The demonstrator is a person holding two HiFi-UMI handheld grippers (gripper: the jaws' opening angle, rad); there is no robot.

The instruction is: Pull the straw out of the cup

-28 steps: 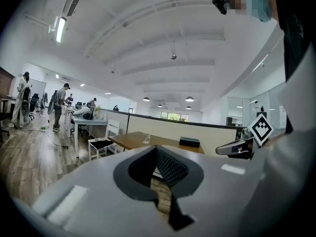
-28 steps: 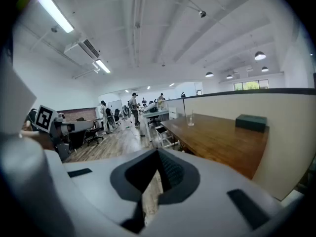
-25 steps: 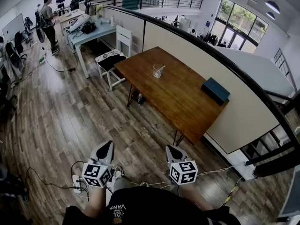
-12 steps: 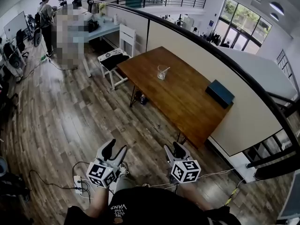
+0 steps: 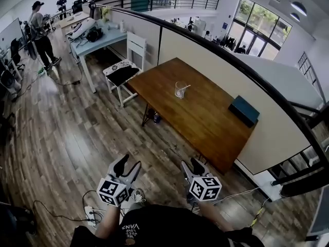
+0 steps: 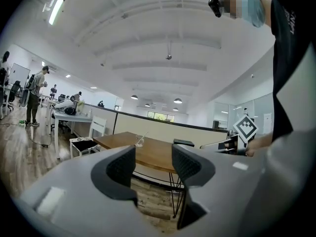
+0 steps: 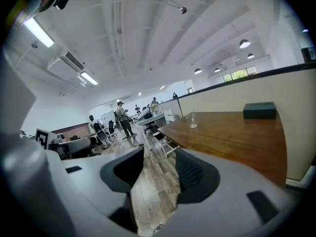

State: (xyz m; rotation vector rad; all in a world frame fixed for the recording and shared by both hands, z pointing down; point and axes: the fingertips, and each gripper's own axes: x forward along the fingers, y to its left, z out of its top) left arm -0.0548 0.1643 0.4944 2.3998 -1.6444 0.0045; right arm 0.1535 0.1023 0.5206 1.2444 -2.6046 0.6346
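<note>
Wood floor point(image 5: 77, 127) below; left claw point(image 5: 129, 166) wide, empty; right claw point(image 5: 191, 164) opening, empty.

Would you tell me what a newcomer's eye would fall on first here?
The wooden table at centre draws the eye, with a cup holding a straw on its left half and a dark box at its right edge. In front, the left gripper stands open and empty, while the right gripper is opening, nothing between its jaws.

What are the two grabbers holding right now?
Nothing. The left gripper is open, the right gripper is opening, and nothing is between their jaws. The cup with its straw sits untouched on the table.
</note>
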